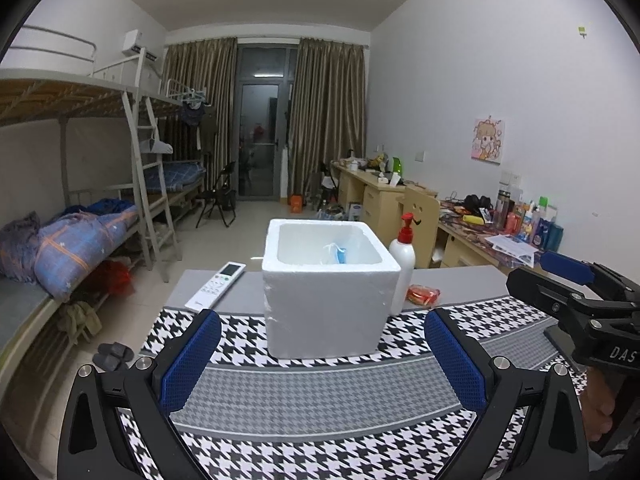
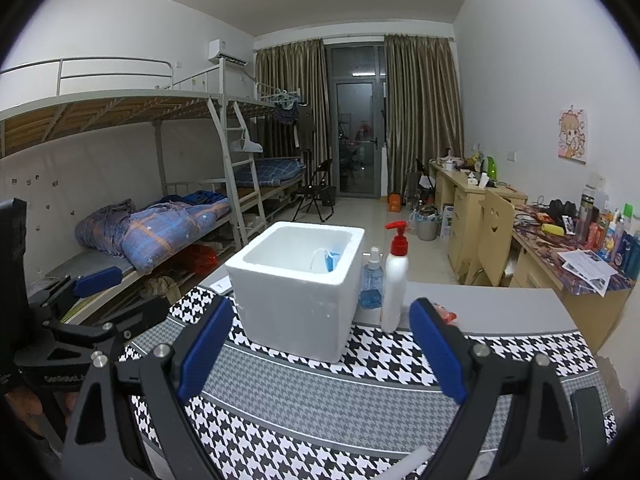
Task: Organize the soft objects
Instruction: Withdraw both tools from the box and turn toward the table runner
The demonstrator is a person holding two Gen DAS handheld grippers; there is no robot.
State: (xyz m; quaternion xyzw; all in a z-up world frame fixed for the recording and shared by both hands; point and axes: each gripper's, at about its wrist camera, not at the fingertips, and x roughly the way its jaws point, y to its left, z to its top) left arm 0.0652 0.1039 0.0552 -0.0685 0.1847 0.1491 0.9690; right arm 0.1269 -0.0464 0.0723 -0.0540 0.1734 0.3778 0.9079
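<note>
A white foam box (image 1: pixel 328 292) (image 2: pixel 300 296) stands on the houndstooth cloth (image 1: pixel 320 404) (image 2: pixel 340 392) in front of both grippers. Inside it lies a soft blue and white item (image 1: pixel 336 255) (image 2: pixel 329 261), likely a face mask, against the far right wall. My left gripper (image 1: pixel 322 322) is open just short of the box's near side, with nothing between its fingers. My right gripper (image 2: pixel 322 312) is also open and holds nothing; it sits to the box's right front. Each gripper shows at the edge of the other's view.
A white pump bottle with a red top (image 1: pixel 402 268) (image 2: pixel 394 280) stands right of the box, with a blue sanitizer bottle (image 2: pixel 371 280) and a red packet (image 1: pixel 423 294) beside it. A remote control (image 1: pixel 216 286) lies at left. Bunk beds stand left, desks right.
</note>
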